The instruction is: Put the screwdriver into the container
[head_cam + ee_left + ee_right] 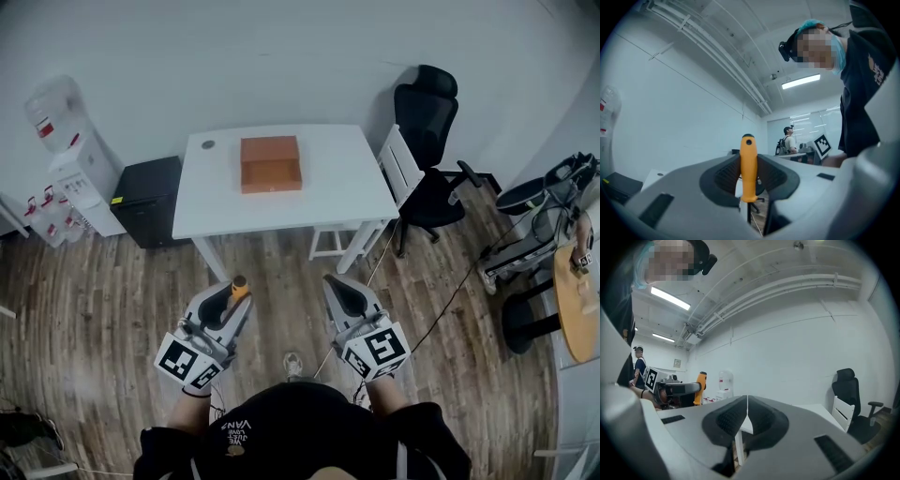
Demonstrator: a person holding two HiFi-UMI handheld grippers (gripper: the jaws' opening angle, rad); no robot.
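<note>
- We see an orange handle on the screwdriver [748, 168].
- We find the container [271, 163] rust-orange on the white tabletop [216, 202].
- We note the left gripper [230, 298] and right gripper [343, 292] are grey, and their marker cubes carry black-and-white squares.
- We see a brown wood-plank floor [94, 309].

Only the orange handle tip of the screwdriver [239, 282] clears the left gripper [232, 292] in the head view; its shaft is buried between the jaws. In the left gripper view the shaft shows only as a dark sliver below the handle. A small round mark [207, 144] on the desk [328, 178] is too small to identify. The container [271, 164] shows only part of its inside. At the right edge a round wooden table [574, 300] is cut off, as is a dark shape [23, 429] at lower left.
</note>
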